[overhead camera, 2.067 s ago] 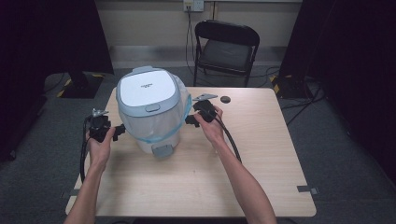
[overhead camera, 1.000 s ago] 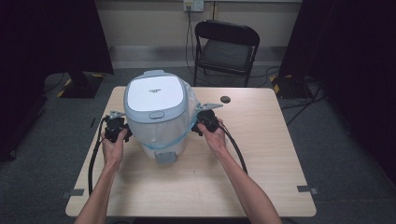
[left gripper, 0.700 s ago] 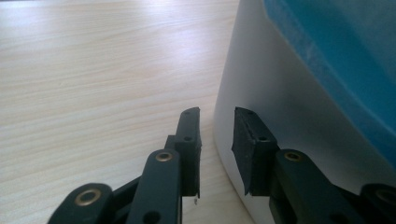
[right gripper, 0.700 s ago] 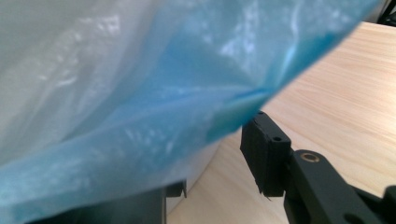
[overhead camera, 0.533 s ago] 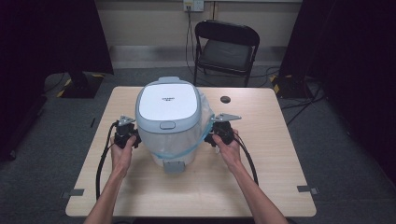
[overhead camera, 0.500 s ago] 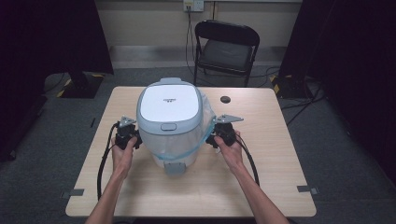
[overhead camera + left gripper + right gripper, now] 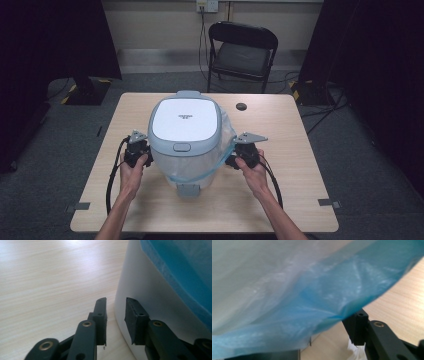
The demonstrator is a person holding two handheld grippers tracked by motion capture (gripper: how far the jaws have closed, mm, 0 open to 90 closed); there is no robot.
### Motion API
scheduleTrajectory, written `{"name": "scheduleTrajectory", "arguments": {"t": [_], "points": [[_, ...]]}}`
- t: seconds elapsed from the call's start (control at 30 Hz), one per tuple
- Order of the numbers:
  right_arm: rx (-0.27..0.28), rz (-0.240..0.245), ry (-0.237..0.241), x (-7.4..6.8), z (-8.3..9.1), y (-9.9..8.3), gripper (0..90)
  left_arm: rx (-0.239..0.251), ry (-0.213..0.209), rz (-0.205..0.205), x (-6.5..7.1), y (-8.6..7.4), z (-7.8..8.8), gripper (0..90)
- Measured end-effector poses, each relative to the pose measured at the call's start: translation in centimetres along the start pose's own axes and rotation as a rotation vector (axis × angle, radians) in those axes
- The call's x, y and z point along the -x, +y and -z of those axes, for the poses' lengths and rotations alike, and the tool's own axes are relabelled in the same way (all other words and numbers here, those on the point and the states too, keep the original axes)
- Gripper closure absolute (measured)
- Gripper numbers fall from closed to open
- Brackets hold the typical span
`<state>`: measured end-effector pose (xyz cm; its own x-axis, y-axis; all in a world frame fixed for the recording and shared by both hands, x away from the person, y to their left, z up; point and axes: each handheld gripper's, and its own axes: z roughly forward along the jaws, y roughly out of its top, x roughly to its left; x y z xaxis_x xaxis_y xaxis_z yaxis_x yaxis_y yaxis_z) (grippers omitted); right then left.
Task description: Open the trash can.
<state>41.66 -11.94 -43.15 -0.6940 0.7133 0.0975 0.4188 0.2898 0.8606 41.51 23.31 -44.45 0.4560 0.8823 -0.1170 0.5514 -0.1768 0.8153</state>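
bin (image 7: 186, 137) slid right, grippers flanking it

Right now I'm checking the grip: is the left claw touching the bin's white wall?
Cannot tell. In the left gripper view the left claw sits tight beside the bin, but no clear contact or gap shows.

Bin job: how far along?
Done: the lidded bin stands on the table, blue bag draped over its rim. In hand: left gripper sits open beside the bin wall, nothing between its jaws; right gripper, jaws just opening, is at the bag's edge. Left: probably tidying or pulling the bag.
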Motion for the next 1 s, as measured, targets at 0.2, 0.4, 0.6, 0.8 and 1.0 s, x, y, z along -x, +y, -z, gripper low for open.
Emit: {"name": "scheduleTrajectory", "arguments": {"t": [0.2, 0.4, 0.6, 0.8, 1.0], "points": [[-0.003, -0.001, 0.02, 0.0, 1.1, -0.7, 56.3, 0.009, -0.02, -0.001, 0.9, -0.7, 0.6, 70.6], [-0.007, 0.009, 0.019, -0.3, 1.9, -1.1, 56.8, 0.003, -0.029, -0.01, 1.3, -0.9, 0.8, 70.4], [-0.024, 0.018, 0.016, -0.7, 2.4, -1.2, 57.6, 0.006, -0.047, -0.004, 1.2, -1.2, 1.2, 65.2], [-0.023, 0.013, 0.036, -0.6, 2.3, -1.1, 56.4, 0.012, -0.055, 0.0, 0.9, -1.2, 1.3, 64.0], [-0.013, 0.002, 0.044, -0.7, 1.9, -1.2, 56.1, 0.009, -0.062, 0.006, 0.8, -1.3, 1.7, 68.3]]}}
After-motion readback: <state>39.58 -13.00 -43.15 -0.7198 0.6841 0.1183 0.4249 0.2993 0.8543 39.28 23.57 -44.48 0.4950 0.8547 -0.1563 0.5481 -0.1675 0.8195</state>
